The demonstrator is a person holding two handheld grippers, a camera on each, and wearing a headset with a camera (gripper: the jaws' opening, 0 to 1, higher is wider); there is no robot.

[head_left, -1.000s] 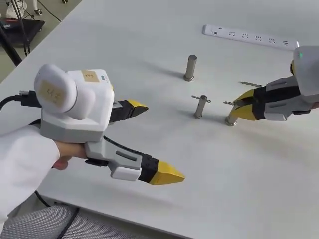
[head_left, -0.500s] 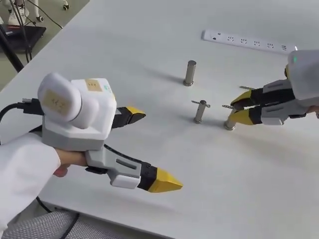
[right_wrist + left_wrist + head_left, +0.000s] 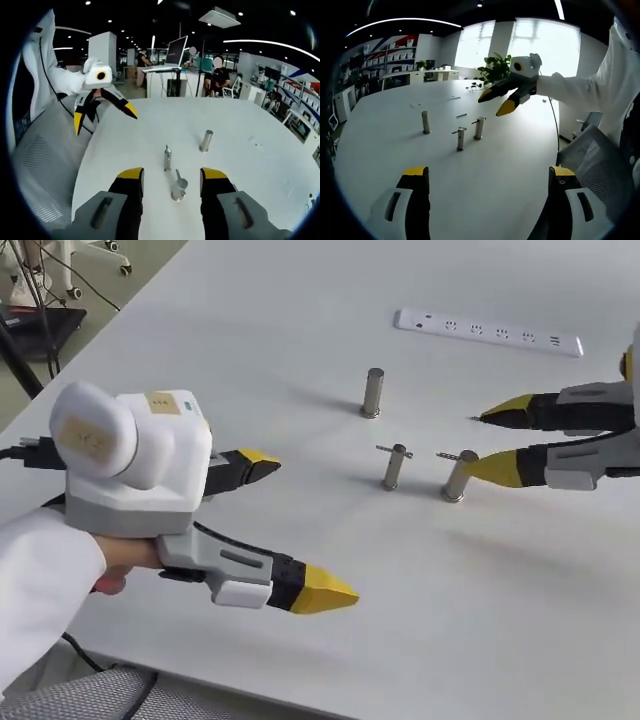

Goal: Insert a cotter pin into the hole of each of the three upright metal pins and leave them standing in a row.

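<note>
Yellow-tipped, our left gripper [image 3: 313, 528] and right gripper [image 3: 478, 445] are gaping empty. We are risking the right one toppling the metal pin [image 3: 457, 476] between its jaws.

White power strip [image 3: 487, 332] on table [image 3: 250, 320]

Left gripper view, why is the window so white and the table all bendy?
Left gripper view: the fisheye lens curves the table, and daylight through the windows blows out to white glare. Head view: no bending, and the far metal pin casts a soft shadow. Right gripper view: curved too, darker.
</note>
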